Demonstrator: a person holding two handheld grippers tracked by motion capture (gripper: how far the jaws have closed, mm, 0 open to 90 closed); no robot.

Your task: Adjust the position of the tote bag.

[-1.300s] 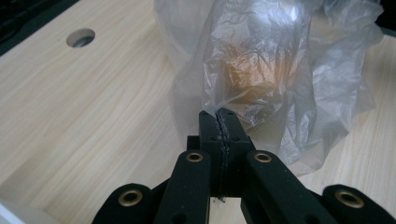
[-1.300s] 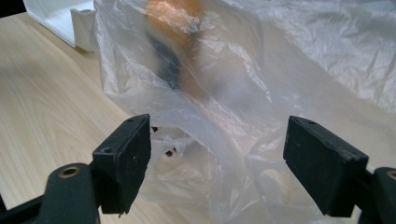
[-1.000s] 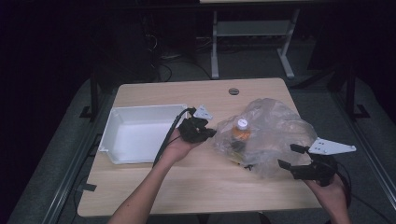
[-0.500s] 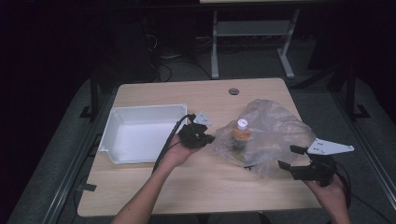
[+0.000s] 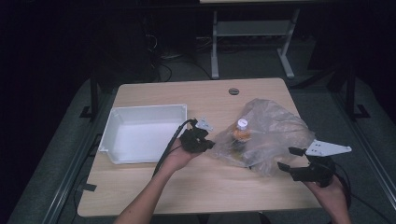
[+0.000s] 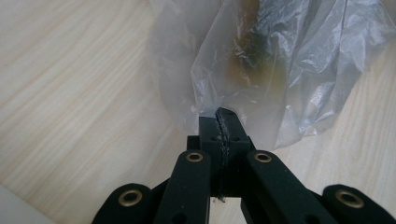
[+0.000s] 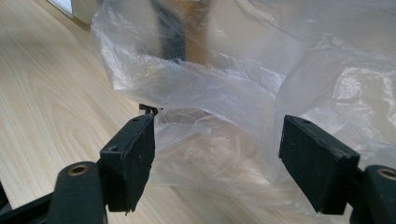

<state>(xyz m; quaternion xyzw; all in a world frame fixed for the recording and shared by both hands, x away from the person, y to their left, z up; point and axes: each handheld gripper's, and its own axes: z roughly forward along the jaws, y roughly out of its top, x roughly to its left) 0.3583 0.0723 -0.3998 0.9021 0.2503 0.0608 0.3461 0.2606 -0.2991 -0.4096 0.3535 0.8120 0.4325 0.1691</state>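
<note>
a wooden table (image 5: 154,186) is seen in a dark room. the plastic bag (image 5: 275,135) is pinched by the left gripper (image 6: 224,122); the right gripper (image 7: 217,158), jaws apart and just closing slightly, is set at its edge.

A light wooden table (image 5: 154,196) stands on dark grey floor (image 5: 56,158); behind it, a white metal desk frame (image 5: 252,32) and tangled cables (image 5: 163,60) sit in deep shadow.

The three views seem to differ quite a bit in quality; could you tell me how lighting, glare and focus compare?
High view: dark surroundings, only the table lit, slightly soft. Left gripper view: bright, jaws sharp, plastic bag hazing the bottle behind it. Right gripper view: glare patches on the bag's folds, near jaws a little blurred.
</note>
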